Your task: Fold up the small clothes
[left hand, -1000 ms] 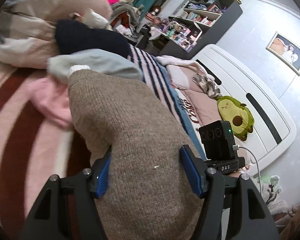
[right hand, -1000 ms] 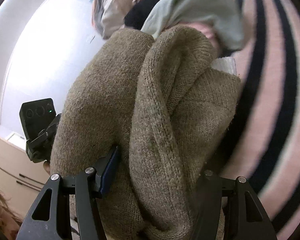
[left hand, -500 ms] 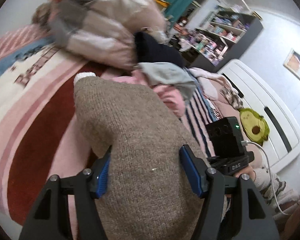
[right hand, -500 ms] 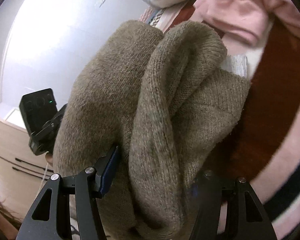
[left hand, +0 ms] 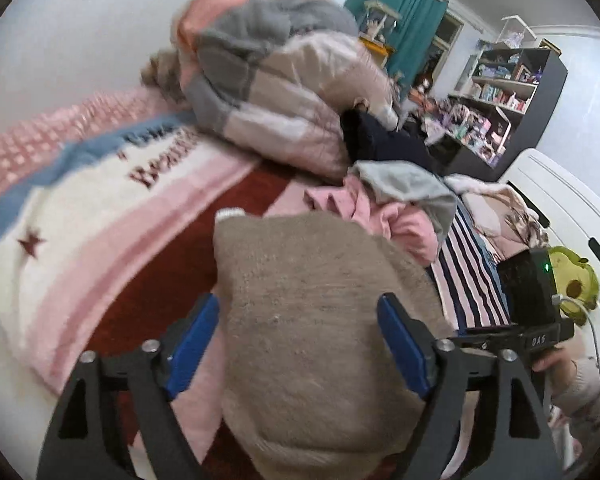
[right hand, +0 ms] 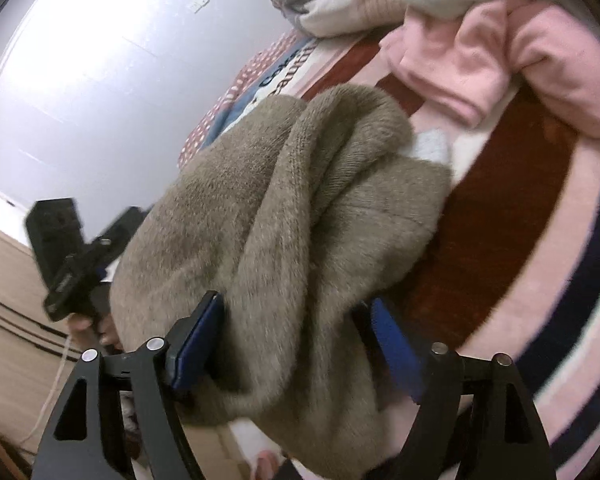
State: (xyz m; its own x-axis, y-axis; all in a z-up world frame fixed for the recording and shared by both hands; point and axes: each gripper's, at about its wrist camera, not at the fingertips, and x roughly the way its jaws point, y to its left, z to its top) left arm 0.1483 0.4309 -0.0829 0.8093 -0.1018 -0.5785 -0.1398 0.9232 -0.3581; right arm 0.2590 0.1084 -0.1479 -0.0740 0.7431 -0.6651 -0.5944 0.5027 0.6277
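Observation:
A folded brown knit sweater [left hand: 312,320] with a white cuff fills the middle of both views, held above the striped blanket. My left gripper [left hand: 300,332] has its blue pads on either side of the sweater and is shut on it. My right gripper [right hand: 296,340] is shut on the same brown sweater [right hand: 292,216], which bunches in thick folds between its pads. The right gripper's body shows in the left wrist view [left hand: 532,304]; the left gripper's body shows in the right wrist view [right hand: 64,256].
A pink garment [left hand: 396,216] and a grey garment [left hand: 408,184] lie in a pile beyond the sweater, with a rumpled quilt [left hand: 276,88] behind. The striped blanket [left hand: 100,224] covers the bed. An avocado plush [left hand: 576,284] and shelves [left hand: 508,96] are at the right.
Both grippers have swung left with the sweater, away from the clothes pile and over the red and pink stripes. Their grip on the sweater is unchanged.

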